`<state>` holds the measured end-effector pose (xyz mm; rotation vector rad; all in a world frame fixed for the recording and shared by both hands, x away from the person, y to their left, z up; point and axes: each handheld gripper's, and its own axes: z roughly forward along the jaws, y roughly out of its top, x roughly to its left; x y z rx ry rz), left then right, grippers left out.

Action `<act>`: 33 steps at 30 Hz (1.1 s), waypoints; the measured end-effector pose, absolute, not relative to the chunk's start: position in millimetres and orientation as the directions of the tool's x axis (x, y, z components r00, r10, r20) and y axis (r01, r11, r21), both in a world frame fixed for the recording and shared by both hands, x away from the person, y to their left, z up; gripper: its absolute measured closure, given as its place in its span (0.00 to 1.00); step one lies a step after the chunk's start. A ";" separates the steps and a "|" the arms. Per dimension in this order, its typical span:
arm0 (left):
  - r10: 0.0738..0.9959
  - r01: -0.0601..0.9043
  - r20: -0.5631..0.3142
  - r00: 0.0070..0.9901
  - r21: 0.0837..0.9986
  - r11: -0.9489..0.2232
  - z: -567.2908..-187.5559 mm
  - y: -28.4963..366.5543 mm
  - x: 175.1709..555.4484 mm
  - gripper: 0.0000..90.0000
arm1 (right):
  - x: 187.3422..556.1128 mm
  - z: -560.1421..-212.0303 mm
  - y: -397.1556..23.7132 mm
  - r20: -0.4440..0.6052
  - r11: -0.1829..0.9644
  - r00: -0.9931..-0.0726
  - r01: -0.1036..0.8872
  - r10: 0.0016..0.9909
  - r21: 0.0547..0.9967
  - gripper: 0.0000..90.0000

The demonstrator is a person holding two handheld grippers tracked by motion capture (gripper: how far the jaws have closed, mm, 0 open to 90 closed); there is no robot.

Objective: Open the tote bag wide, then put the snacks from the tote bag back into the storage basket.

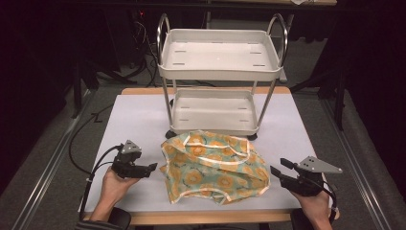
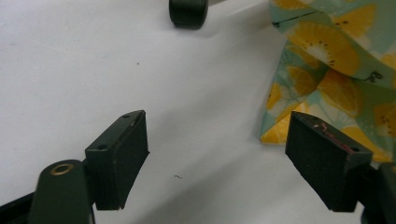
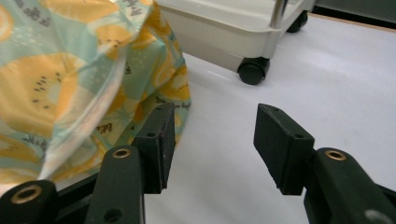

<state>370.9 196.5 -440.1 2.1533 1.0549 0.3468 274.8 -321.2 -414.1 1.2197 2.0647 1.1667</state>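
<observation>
A crumpled cloth [image 1: 213,165] printed with yellow fruit slices on pale teal lies on the white table [image 1: 134,124], in front of the cart. My left gripper [image 1: 152,167] rests just left of the cloth, held in a hand, jaws pointing at it. In the left gripper view it [image 2: 217,140] is open over bare table, the cloth [image 2: 336,70] beside its right jaw. My right gripper [image 1: 280,166] sits just right of the cloth. In the right gripper view it [image 3: 215,135] is open with nothing between the jaws, and the cloth [image 3: 70,79] bunches against its left jaw.
A white two-tier cart [image 1: 220,64] with chrome posts stands at the back of the table, both trays bare. Its black casters [image 2: 188,11] [image 3: 252,71] rest on the table close behind the cloth. Cables trail off the left edge. Dark floor surrounds the table.
</observation>
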 end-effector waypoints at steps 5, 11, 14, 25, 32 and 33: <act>0.769 0.579 -0.061 0.636 0.697 -0.423 -438.3 196.1 362.7 0.24 | 273.0 -411.9 -315.2 0.023 0.251 -0.515 0.456 0.857 0.854 0.55; 0.770 0.576 -0.068 0.634 0.706 -0.412 -436.0 196.7 360.0 0.24 | 272.7 -408.2 -314.7 0.027 0.246 -0.536 0.432 0.844 0.868 0.57; 0.763 0.573 -0.085 0.641 0.715 -0.401 -433.4 196.1 357.0 0.24 | 269.1 -403.9 -314.5 0.041 0.234 -0.549 0.421 0.835 0.876 0.57; 0.743 0.539 -0.087 0.664 0.743 -0.395 -423.6 187.8 347.7 0.24 | 261.2 -385.5 -306.4 0.041 0.212 -0.584 0.358 0.811 0.909 0.54; 0.742 0.544 -0.089 0.664 0.739 -0.398 -424.2 180.0 349.1 0.24 | 256.2 -375.5 -298.5 0.016 0.231 -0.623 0.314 0.782 0.921 0.49; 0.743 0.545 -0.090 0.663 0.738 -0.397 -424.9 179.4 349.7 0.24 | 255.9 -374.6 -297.1 0.014 0.234 -0.625 0.313 0.780 0.920 0.49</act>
